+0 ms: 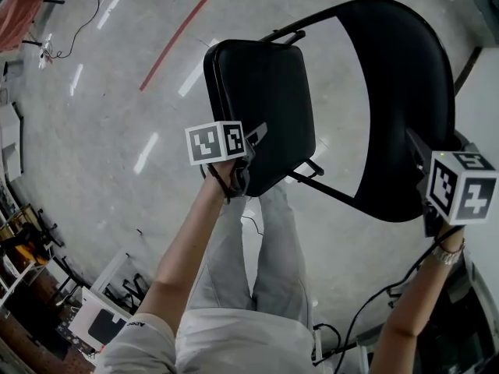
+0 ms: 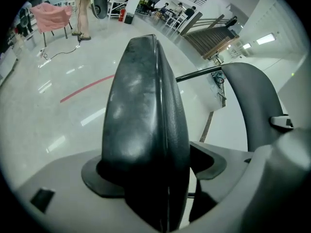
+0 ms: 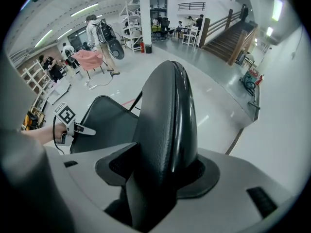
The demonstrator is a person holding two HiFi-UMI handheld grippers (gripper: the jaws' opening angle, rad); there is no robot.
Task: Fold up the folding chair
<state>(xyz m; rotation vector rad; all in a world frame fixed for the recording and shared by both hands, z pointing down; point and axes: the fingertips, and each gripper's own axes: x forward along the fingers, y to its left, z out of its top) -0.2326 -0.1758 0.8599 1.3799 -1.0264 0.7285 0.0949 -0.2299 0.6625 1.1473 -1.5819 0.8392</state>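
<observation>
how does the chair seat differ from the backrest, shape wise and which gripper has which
The seat is a squarish pad with rounded corners; the backrest is a longer, curved panel. The jaws of the left gripper are shut on the seat; those of the right gripper are shut on the backrest. Both are black and joined by thin black tubing.

A: Where is the folding chair (image 1: 390, 37)?
B: Just in front of the person's legs (image 1: 234, 263), over the floor (image 1: 101, 154). Its seat (image 1: 261, 107) is on the left and its backrest (image 1: 405, 115) on the right.
A: And the grippers?
B: The left gripper (image 1: 248, 160) is on the seat's near edge. The right gripper (image 1: 427, 189) is on the backrest's near edge, well apart from it.
A: Anything beyond?
B: A red line (image 1: 183, 29) lies on the floor, beyond the seat and to the left.
</observation>
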